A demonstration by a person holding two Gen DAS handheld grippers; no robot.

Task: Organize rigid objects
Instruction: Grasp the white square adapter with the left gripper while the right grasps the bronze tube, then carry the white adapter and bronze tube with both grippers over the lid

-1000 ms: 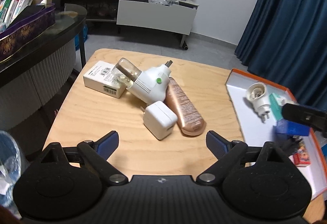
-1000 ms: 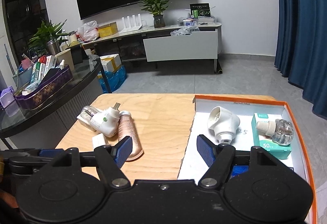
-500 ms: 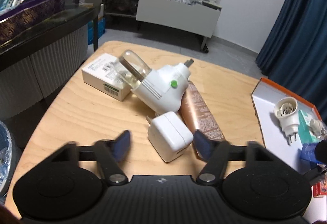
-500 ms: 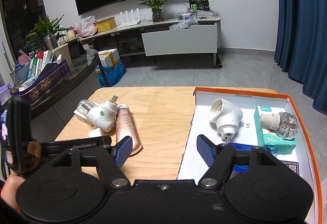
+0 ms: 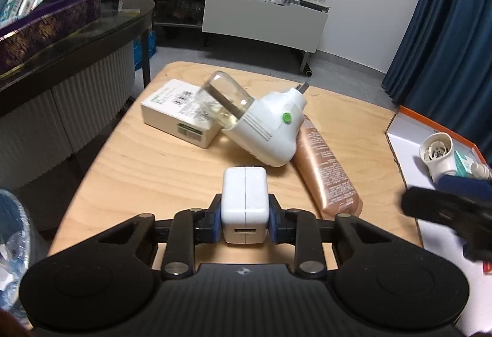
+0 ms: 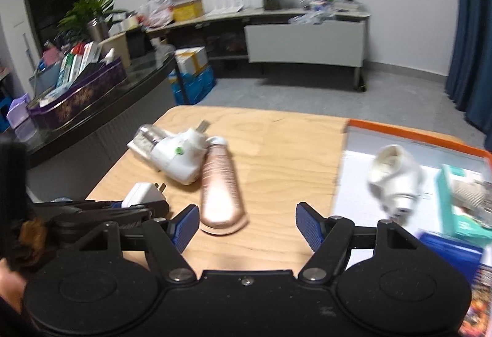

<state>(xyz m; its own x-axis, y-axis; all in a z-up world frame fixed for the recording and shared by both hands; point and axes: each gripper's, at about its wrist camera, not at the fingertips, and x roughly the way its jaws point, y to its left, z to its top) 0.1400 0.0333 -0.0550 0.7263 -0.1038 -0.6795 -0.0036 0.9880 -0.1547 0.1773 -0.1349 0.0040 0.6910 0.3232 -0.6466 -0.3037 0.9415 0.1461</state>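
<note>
Wood table [image 5: 160, 171] (cluttered), curtain [image 5: 446, 29] behind.

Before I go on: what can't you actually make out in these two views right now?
- White charger, left wrist view: its underside and prongs, hidden by its own body and the left hand-held gripper.
- Orange-rimmed tray, right wrist view: contents smeared by motion blur, far side cut off by the edge.
- Copper tube: print too small to read.

The left tongs [image 5: 245, 218] have just closed, blue pads clamping a white charger [image 5: 245, 204]; the right tongs [image 6: 246, 224] stand apart, holding nothing
</note>
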